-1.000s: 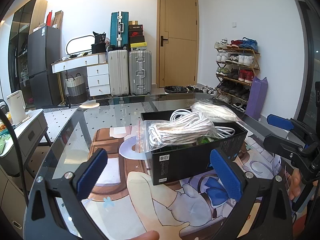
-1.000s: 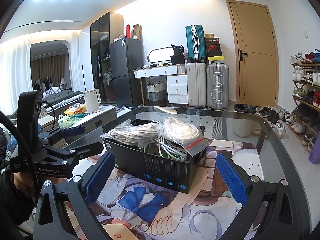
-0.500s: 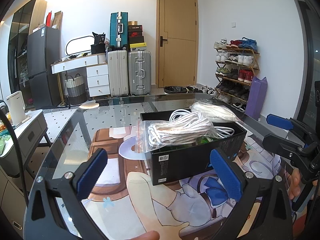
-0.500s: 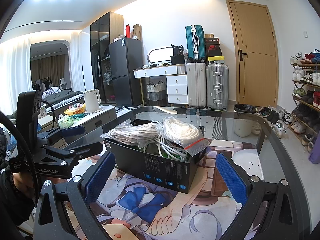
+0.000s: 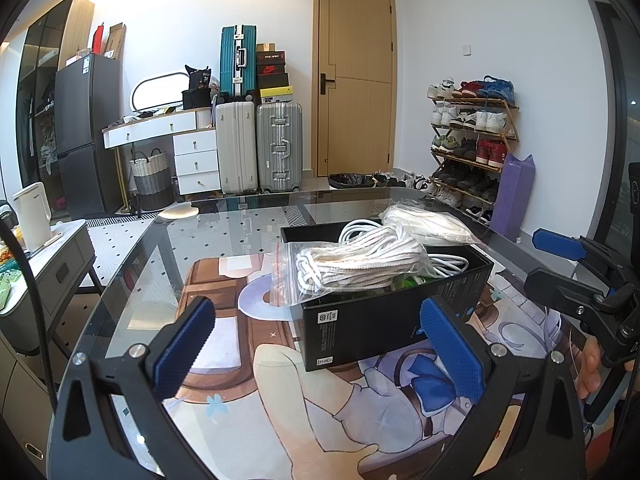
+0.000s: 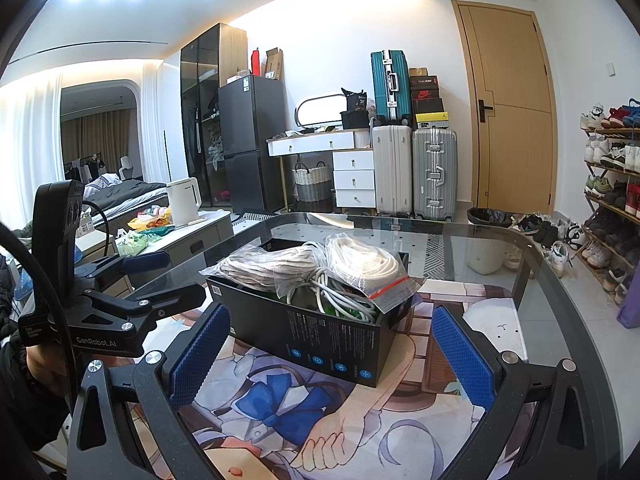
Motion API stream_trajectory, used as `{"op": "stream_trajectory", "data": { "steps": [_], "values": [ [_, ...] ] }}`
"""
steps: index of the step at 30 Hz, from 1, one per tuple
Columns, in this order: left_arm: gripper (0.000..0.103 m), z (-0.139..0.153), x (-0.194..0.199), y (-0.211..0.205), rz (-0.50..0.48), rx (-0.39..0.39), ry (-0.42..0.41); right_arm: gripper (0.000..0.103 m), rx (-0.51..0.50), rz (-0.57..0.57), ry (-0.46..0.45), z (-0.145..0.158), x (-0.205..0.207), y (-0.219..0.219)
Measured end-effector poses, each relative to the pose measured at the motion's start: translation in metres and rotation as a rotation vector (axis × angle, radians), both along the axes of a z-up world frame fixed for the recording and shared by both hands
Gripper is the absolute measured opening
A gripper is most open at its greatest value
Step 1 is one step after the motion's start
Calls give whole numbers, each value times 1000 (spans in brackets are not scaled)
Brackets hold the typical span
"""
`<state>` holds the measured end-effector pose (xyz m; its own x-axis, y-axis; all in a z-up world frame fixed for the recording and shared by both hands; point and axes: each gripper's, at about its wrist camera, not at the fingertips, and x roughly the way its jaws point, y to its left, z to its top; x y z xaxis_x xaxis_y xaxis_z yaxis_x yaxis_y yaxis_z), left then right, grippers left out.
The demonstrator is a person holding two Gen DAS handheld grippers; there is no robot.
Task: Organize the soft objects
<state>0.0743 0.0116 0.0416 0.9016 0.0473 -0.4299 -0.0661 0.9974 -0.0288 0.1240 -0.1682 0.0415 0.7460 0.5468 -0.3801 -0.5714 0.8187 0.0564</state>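
Black and shiny, the box sits on the glass table near the middle, on a cartoon mat. From left to right: the left gripper hangs low at 6 o'clock of its own view, spread wide and holding nothing. Next comes the box, stuffed full. A bag of white rope lies on top and sticks out over the box's left edge, its long side running from 8 o'clock to 2 o'clock. A second bag sits behind it, with loose white cables underneath. Off at 3 o'clock the right gripper is spread wide too, with nothing in it. I think most of the job is done, since the soft things are in the box. The hanging bag may need a push inside.
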Motion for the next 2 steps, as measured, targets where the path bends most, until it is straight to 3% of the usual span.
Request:
{"op": "stream_trajectory", "data": {
  "steps": [2],
  "values": [
    [103, 1, -1, 0, 2, -1, -4, 102, 0, -1, -1, 0, 0, 0]
  ]
}}
